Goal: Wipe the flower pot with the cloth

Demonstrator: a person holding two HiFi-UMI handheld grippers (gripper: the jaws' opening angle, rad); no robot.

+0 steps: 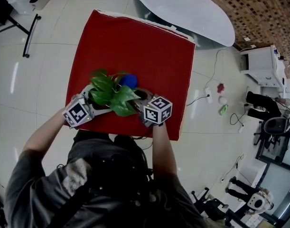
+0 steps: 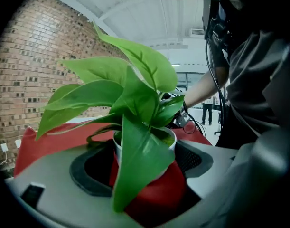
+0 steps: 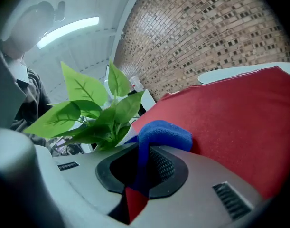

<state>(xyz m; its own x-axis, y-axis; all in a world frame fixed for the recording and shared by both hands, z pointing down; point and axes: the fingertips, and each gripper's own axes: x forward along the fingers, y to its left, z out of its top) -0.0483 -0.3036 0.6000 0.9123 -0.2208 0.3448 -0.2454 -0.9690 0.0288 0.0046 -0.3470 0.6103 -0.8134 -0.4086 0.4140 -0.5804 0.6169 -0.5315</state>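
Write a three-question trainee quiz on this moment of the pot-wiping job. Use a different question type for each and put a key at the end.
1. Pick one: the right gripper is shut on A) a green leaf, B) the blue cloth, C) a white cable.
2. True or false: the left gripper hangs open above the red table, holding nothing.
3. Fill in: the plant's leaves rise from a white ____ that stands between the left gripper's jaws.

Key
1. B.
2. False: it is shut on the flower pot.
3. flower pot.
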